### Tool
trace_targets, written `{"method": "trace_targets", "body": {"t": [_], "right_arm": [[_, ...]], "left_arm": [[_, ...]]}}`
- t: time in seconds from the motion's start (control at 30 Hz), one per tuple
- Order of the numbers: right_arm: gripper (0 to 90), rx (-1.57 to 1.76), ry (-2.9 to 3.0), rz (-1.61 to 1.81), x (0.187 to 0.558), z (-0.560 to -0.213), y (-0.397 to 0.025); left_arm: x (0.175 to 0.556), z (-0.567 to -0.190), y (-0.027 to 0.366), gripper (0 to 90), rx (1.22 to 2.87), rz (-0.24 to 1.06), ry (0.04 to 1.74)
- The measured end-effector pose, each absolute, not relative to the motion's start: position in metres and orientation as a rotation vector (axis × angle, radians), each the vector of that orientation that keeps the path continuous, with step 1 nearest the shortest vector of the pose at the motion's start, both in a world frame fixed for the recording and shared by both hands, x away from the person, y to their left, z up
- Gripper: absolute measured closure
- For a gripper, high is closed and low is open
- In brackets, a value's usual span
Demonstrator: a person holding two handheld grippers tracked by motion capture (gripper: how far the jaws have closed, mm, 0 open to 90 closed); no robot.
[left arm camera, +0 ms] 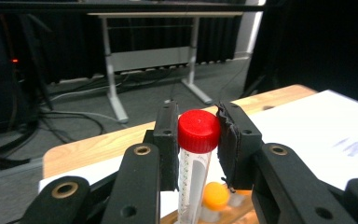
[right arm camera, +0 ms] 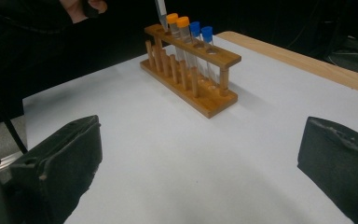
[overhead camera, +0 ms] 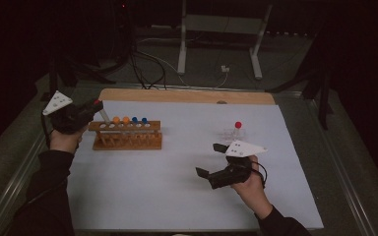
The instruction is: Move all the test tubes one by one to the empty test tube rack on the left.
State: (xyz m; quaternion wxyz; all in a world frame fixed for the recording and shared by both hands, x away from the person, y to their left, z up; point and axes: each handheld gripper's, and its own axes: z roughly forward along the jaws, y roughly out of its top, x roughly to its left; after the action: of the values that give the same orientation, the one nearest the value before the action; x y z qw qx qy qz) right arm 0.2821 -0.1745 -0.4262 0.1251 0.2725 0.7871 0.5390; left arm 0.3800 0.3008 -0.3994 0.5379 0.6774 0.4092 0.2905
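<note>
A wooden test-tube rack (overhead camera: 128, 143) stands on the left part of the white mat, holding two orange-capped tubes (overhead camera: 121, 120) and two blue-capped tubes (overhead camera: 139, 120). My left gripper (overhead camera: 97, 104) is shut on a red-capped tube (left arm camera: 198, 133), held tilted over the rack's left end. The tube's lower tip (right arm camera: 161, 11) hovers at the leftmost hole beside the orange caps (right arm camera: 177, 20). My right gripper (overhead camera: 209, 159) rests open low over the mat at centre right, its jaws wide apart and empty, facing the rack (right arm camera: 214, 100). Another red-capped tube (overhead camera: 237, 126) stands in a clear holder behind the right gripper.
The mat (overhead camera: 177, 196) lies on a wooden table whose bare back edge (overhead camera: 187, 96) shows. Beyond it are floor cables (overhead camera: 147, 69) and a white desk frame (overhead camera: 219, 29). Open mat lies between rack and right gripper.
</note>
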Motion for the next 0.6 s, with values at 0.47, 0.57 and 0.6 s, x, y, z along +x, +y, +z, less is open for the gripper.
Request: {"method": "trace_targets", "body": {"t": [0.47, 0.57, 0.6], "right_arm": [[0.0, 0.796, 2.305, 1.571, 0.282, -0.427, -0.175], [0.0, 0.795, 2.307, 1.569, 0.283, -0.427, -0.175], [0.0, 0.796, 2.308, 1.572, 0.283, -0.427, -0.175]], "left_arm": [[0.386, -0.429, 0.294, 71.5, 1.666, 0.664, 1.013], [0.386, -0.434, 0.295, 71.6, 1.671, 0.653, 1.024], [0.387, -0.436, 0.294, 71.6, 1.676, 0.651, 1.026]]}}
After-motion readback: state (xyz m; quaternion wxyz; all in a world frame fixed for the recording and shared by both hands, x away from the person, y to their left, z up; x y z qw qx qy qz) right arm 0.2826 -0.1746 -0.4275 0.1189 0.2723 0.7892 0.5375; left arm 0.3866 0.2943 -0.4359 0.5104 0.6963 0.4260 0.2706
